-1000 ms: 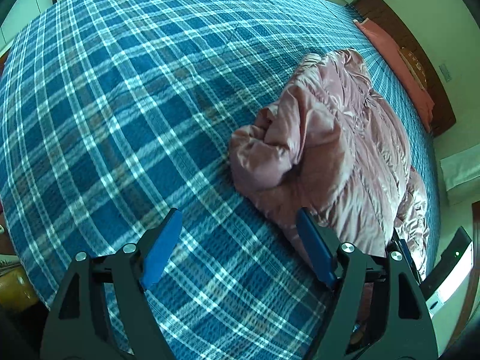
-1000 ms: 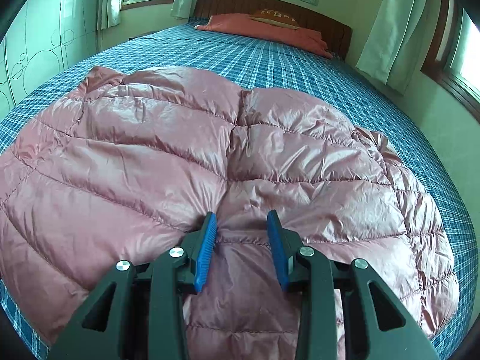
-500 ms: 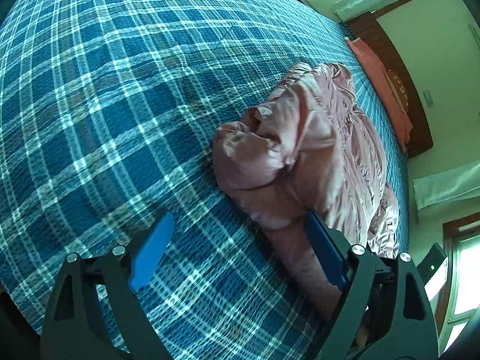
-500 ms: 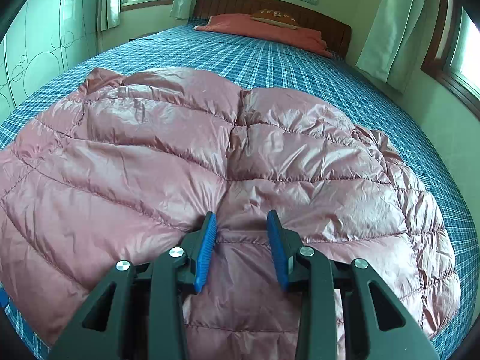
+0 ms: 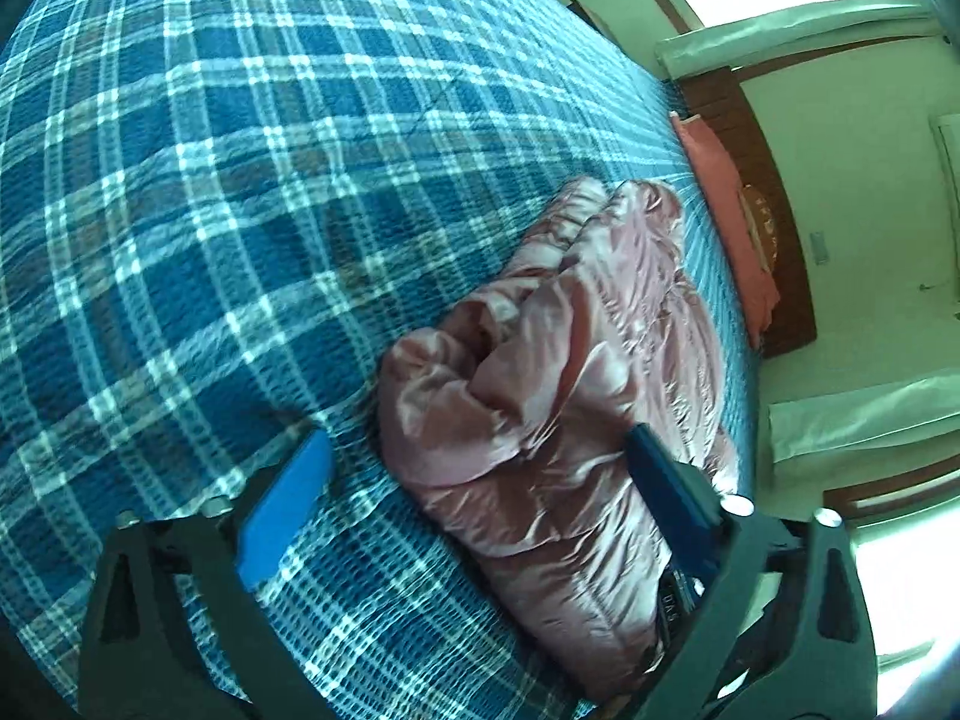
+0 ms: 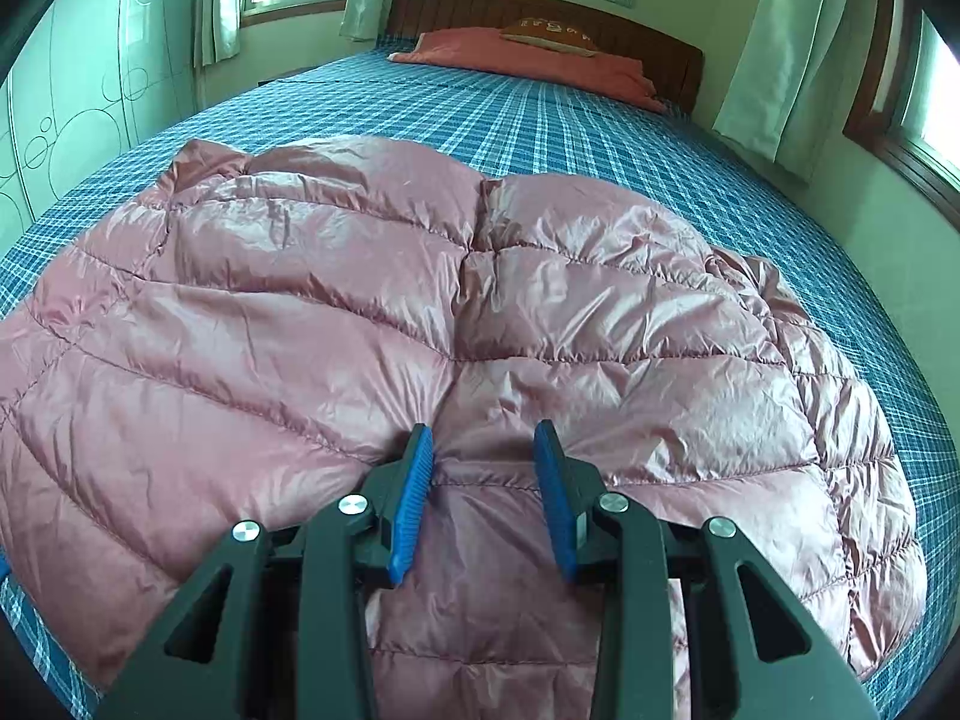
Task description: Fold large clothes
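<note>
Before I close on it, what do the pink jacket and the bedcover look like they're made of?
Pink jacket: looks like thin, glossy synthetic shell, perhaps nylon, over puffy fill; it shows sheen, fine wrinkles and stitched quilt lines. Bedcover: blue plaid woven cloth, matte, with a puckered, ribbed texture, possibly cotton.

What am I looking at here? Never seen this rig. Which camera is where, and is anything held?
No robot: a person holds a two-finger gripper in each hand, and each has a fisheye camera looking along its blue-padded fingers. One picture comes from the left gripper, the other from the right gripper. A pink puffer jacket lies on the blue plaid bed, with a salmon pillow by the headboard. The right jaws are closed on a ridge of the jacket, and creases run into them. The left jaws stand open and have just been closing. Part of the jacket's bunched end lies between them, not pinched.
</note>
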Action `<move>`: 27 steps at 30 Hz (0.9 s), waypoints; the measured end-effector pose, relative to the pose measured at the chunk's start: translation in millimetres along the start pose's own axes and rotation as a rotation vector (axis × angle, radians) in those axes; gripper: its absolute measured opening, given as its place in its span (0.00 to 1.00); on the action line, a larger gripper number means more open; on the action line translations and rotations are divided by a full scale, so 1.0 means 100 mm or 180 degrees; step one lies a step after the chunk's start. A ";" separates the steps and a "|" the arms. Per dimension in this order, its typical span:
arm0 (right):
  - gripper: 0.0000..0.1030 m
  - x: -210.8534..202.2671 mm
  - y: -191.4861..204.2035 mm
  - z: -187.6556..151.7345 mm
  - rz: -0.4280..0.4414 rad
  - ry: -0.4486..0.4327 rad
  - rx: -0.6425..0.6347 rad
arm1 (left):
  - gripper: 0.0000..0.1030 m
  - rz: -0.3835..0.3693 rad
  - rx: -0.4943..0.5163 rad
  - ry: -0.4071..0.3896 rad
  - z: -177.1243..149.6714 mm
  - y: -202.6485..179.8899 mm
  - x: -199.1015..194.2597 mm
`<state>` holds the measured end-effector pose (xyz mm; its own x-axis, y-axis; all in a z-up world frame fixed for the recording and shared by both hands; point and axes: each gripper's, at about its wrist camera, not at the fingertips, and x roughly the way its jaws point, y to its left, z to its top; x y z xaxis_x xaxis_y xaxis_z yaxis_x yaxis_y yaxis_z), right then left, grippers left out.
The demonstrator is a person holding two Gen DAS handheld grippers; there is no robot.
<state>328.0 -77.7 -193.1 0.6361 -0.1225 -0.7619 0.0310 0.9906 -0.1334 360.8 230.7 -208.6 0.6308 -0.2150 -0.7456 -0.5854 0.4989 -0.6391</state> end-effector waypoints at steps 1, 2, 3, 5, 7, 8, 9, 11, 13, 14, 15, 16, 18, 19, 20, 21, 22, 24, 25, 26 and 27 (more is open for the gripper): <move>0.35 0.00 0.00 0.00 0.0002 -0.0002 0.0003 | 0.67 -0.0078 0.0019 0.0023 0.03 -0.03 0.03; 0.35 0.00 0.00 0.00 0.0000 -0.0003 0.0003 | 0.56 -0.0135 0.0015 0.0040 0.05 -0.02 0.04; 0.35 0.00 0.00 0.00 0.0001 -0.0003 0.0004 | 0.47 -0.0093 0.0009 0.0038 0.07 -0.02 0.05; 0.35 0.00 0.00 0.00 0.0006 -0.0005 0.0008 | 0.32 -0.0126 0.0028 0.0037 0.10 -0.02 0.05; 0.35 0.01 -0.01 0.00 0.0021 -0.0006 0.0020 | 0.22 -0.0142 0.0084 0.0010 0.14 -0.03 0.02; 0.35 0.01 -0.02 0.00 0.0025 -0.0007 0.0023 | 0.19 -0.0136 0.0120 0.0003 0.14 -0.07 0.03; 0.35 0.01 -0.02 0.00 0.0028 -0.0007 0.0025 | 0.18 -0.0120 0.0168 -0.0011 0.14 -0.08 0.01; 0.35 0.01 -0.02 0.01 0.0032 -0.0010 0.0027 | 0.17 -0.0066 0.0236 -0.0020 0.16 -0.09 -0.01; 0.35 0.02 -0.02 0.01 0.0030 -0.0008 0.0028 | 0.19 -0.0006 0.0291 -0.0045 0.15 -0.11 0.00; 0.35 0.02 -0.02 0.01 0.0032 -0.0009 0.0031 | 0.26 0.0055 0.0312 -0.0070 0.13 -0.12 -0.01; 0.35 0.01 -0.02 0.00 0.0035 -0.0008 0.0031 | 0.42 0.0116 0.0303 -0.0093 0.10 -0.12 -0.02; 0.35 0.01 -0.02 0.00 0.0037 -0.0010 0.0033 | 0.53 0.0113 0.0270 -0.0084 0.06 -0.11 -0.04; 0.35 0.01 -0.03 0.00 0.0036 -0.0013 0.0032 | 0.71 0.0031 0.0197 -0.0024 0.00 -0.07 -0.02; 0.35 0.01 -0.02 0.00 0.0034 -0.0014 0.0030 | 0.73 -0.0016 0.0178 0.0019 -0.03 -0.06 0.00; 0.35 0.01 -0.02 0.00 0.0032 -0.0015 0.0028 | 0.75 -0.0072 0.0165 0.0089 -0.06 -0.05 0.04; 0.35 0.01 -0.03 0.00 0.0032 -0.0015 0.0027 | 0.76 -0.0076 0.0156 0.0107 -0.07 -0.06 0.07; 0.35 0.01 -0.02 0.00 0.0031 -0.0016 0.0026 | 0.76 -0.0071 0.0157 0.0091 -0.07 -0.07 0.07; 0.35 0.01 -0.02 0.00 0.0032 -0.0016 0.0026 | 0.77 -0.0105 0.0188 0.0083 -0.02 -0.14 0.13; 0.35 0.01 -0.02 0.00 0.0029 -0.0016 0.0024 | 0.77 -0.0122 0.0190 0.0093 0.02 -0.17 0.18; 0.35 0.00 -0.02 0.00 0.0027 -0.0017 0.0022 | 0.77 -0.0131 0.0186 0.0094 0.06 -0.19 0.21; 0.35 0.00 -0.02 0.00 0.0026 -0.0019 0.0021 | 0.77 -0.0120 0.0185 0.0091 0.11 -0.21 0.25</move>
<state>328.3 -79.9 -193.0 0.6408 -0.1141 -0.7592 0.0308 0.9919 -0.1231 394.8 224.2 -211.3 0.6364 -0.2582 -0.7268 -0.5304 0.5377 -0.6554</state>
